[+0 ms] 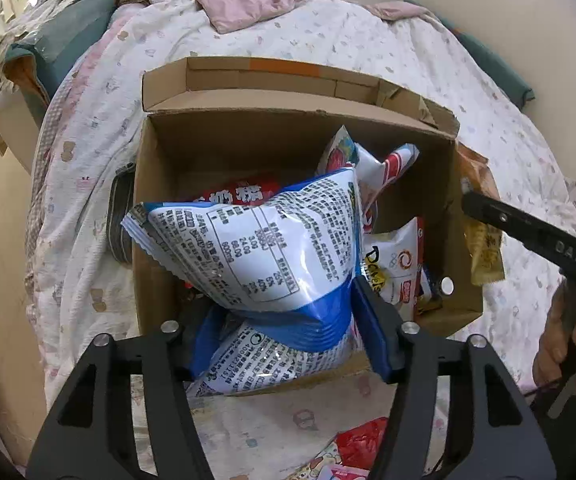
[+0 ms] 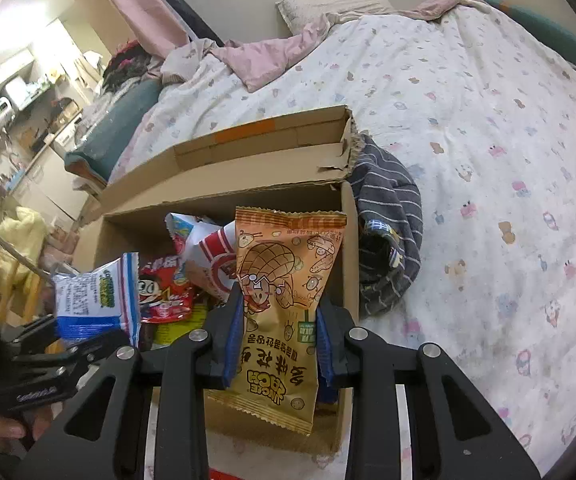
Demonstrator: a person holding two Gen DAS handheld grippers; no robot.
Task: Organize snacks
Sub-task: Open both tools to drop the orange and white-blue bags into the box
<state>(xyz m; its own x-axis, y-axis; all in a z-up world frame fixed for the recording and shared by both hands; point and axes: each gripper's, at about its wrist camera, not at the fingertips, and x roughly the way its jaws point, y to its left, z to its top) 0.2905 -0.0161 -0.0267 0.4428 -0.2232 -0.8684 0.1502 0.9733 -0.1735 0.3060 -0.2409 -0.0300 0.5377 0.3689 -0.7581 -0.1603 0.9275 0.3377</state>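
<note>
Cardboard box (image 1: 151, 208) on bed (image 1: 368, 48). Blue-white foil snack bag (image 1: 255, 248) pinched by left claw (image 1: 283, 336) over box; orange peanut packet (image 2: 283, 304) clamped by right claw (image 2: 279, 332). Risk: blue bag overhangs near rim, may be spilled outside.

A blue-and-white snack bag (image 1: 255, 248), printed back upward, hangs over the open cardboard box (image 1: 159, 208) on the bed. An orange peanut packet (image 2: 279, 312) stands upright, text inverted, at the box's right wall. Red and white packets (image 2: 167, 288) lie inside.

Box floor hidden under snack packets (image 1: 392, 264), red packet (image 1: 362, 442) cut off below
</note>
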